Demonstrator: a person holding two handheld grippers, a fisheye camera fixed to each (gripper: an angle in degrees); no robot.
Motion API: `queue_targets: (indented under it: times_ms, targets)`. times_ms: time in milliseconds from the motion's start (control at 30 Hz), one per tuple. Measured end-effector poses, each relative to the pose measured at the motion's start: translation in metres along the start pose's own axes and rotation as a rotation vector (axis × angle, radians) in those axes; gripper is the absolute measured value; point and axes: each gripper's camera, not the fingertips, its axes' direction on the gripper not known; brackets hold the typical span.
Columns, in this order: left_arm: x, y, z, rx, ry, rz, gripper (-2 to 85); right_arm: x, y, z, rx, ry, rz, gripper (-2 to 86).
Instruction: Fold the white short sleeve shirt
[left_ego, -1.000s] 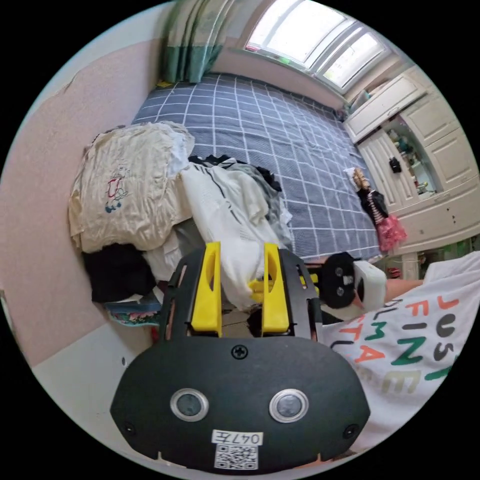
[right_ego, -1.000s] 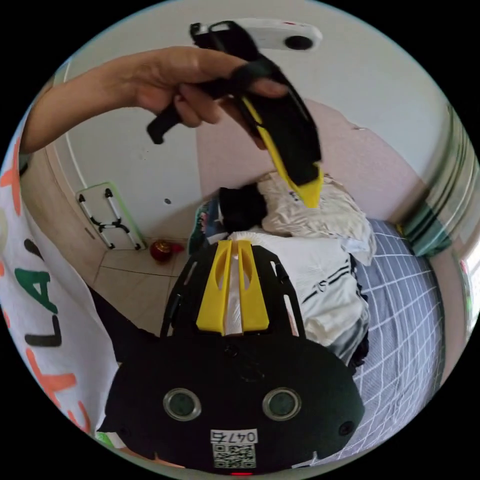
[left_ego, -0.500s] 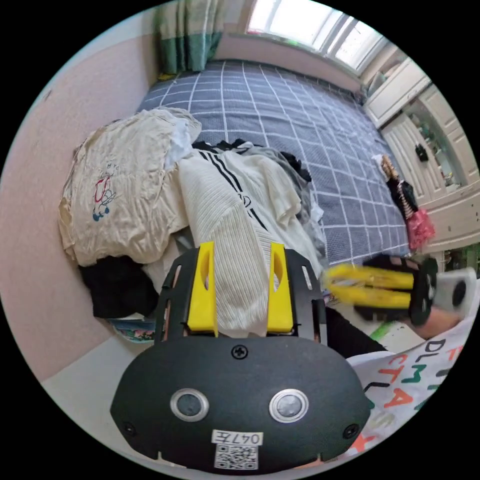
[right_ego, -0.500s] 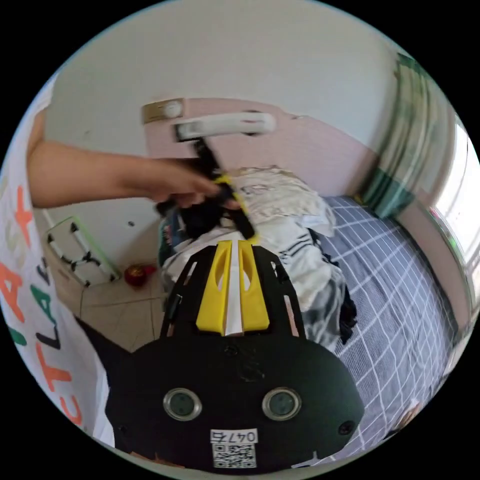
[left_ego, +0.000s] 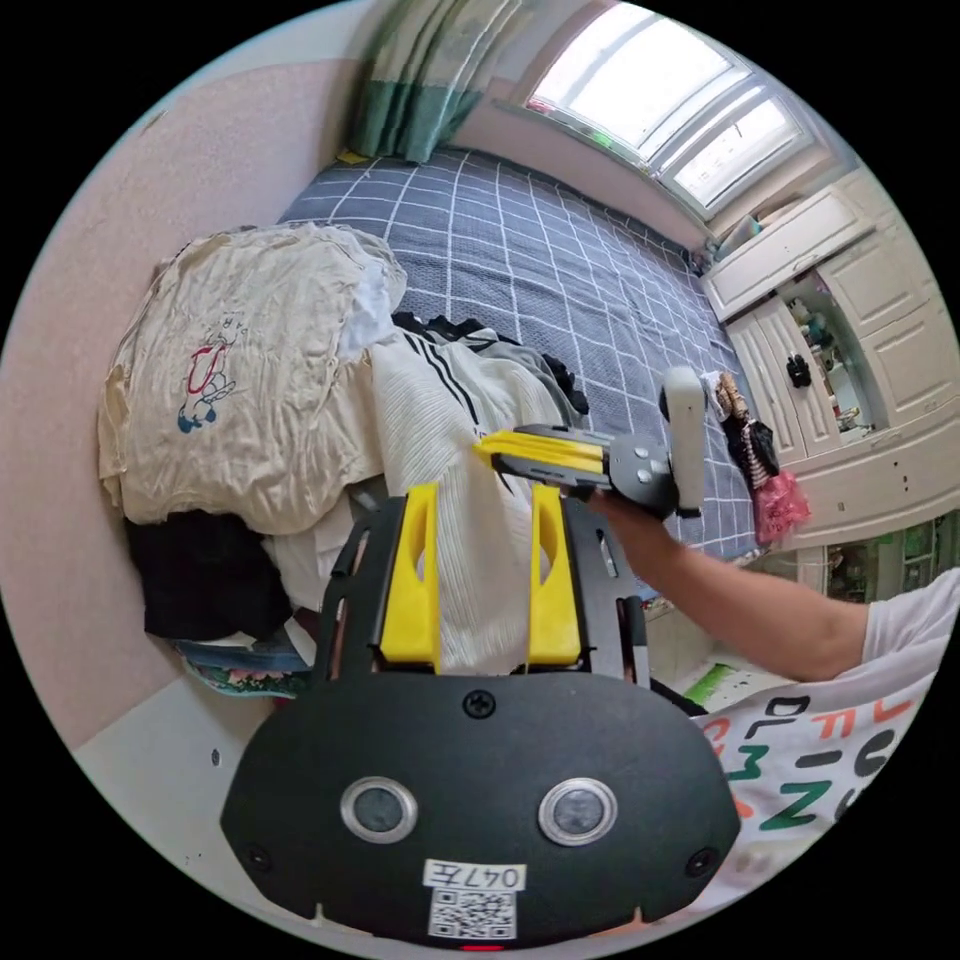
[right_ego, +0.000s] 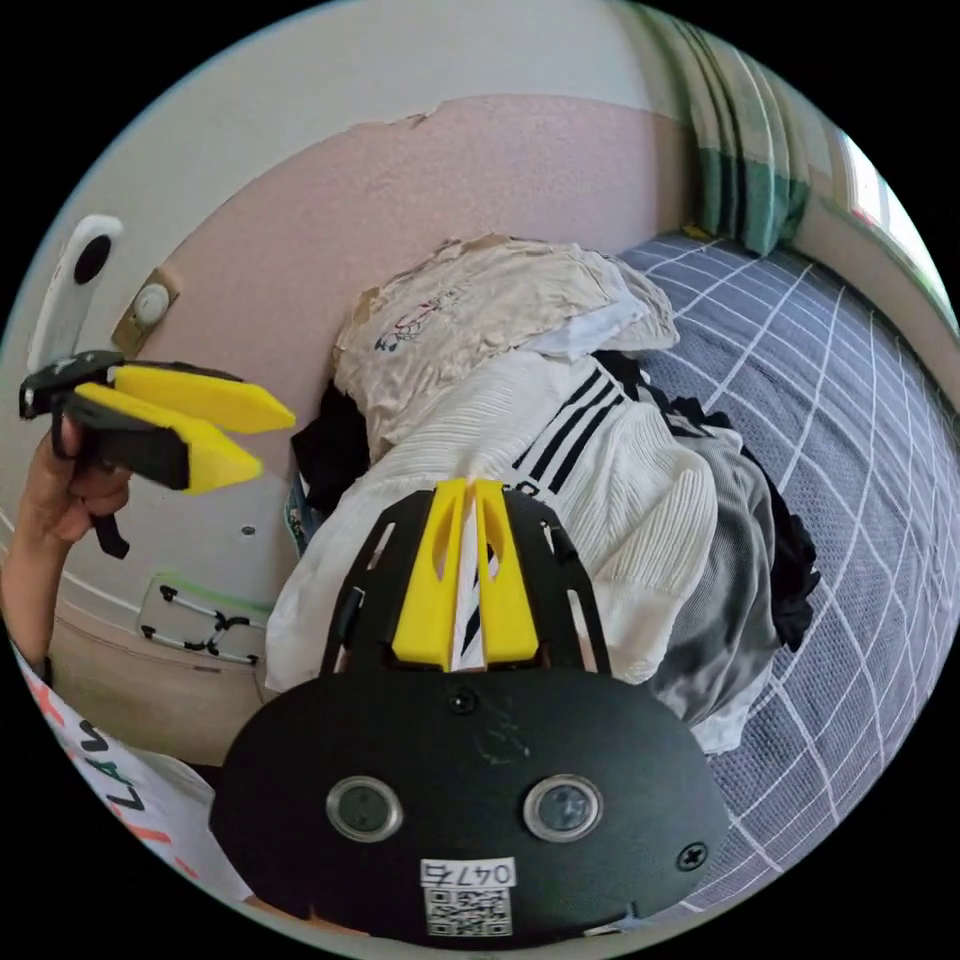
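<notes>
Folding hasn't begun, we judge: our right hand-held gripper (right_ego: 468, 505) pinches the white ribbed short-sleeve shirt with black stripes (right_ego: 560, 470), heaped on the clothes pile (left_ego: 240, 350) at the grey checked bed (left_ego: 560, 270); our left hand-held gripper (left_ego: 482, 510) gapes empty.

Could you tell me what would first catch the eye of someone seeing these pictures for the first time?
Most striking is the white short sleeve shirt with black stripes, draped over a heap of clothes at the edge of the bed with the grey checked cover. The right gripper is shut on its fabric, while the left gripper hangs open above it. Behind lies a cream shirt against the pink wall.
</notes>
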Motion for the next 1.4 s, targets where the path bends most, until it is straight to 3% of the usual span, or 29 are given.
queue_targets:
  times_ms: [267, 400, 467, 633, 800, 867, 967, 1133, 1267, 1400]
  targets:
    - [-0.053, -0.06, 0.029, -0.13, 0.209, -0.144, 12.6, -0.091, 0.019, -0.025, 0.162, 0.064, -0.318, 0.0]
    - [-0.066, -0.073, 0.055, -0.26, 0.12, -0.144, 8.4, -0.133, 0.021, -0.019, 0.18, 0.083, -0.47, 0.0]
    - [-0.071, -0.075, 0.065, -0.306, 0.045, -0.132, 0.9, -0.147, 0.02, -0.019, 0.191, 0.079, -0.536, 0.1]
    - [-0.086, -0.074, 0.054, -0.237, -0.076, -0.095, -0.4, -0.137, 0.037, -0.03, 0.184, 0.04, -0.508, 0.0]
    - [-0.106, -0.065, 0.037, -0.12, -0.02, -0.146, 2.7, -0.088, 0.053, -0.036, 0.135, 0.07, -0.359, 0.6]
    - [-0.109, -0.052, 0.037, -0.095, 0.0, -0.162, 12.5, -0.076, 0.051, -0.034, 0.126, 0.082, -0.325, 1.2]
    - [-0.117, -0.037, 0.05, -0.12, 0.031, -0.206, 19.3, -0.068, 0.039, -0.017, 0.081, 0.017, -0.312, 2.2]
    - [-0.147, -0.02, 0.064, -0.089, 0.173, -0.323, 20.5, -0.098, 0.037, 0.012, -0.006, -0.05, -0.417, 6.9]
    - [-0.171, -0.01, 0.07, -0.037, 0.31, -0.395, 18.4, -0.114, 0.048, 0.04, -0.112, 0.078, -0.538, 2.2]
    - [-0.174, -0.01, 0.075, -0.036, 0.356, -0.403, 16.8, -0.103, 0.056, 0.014, -0.03, 0.114, -0.532, 0.4]
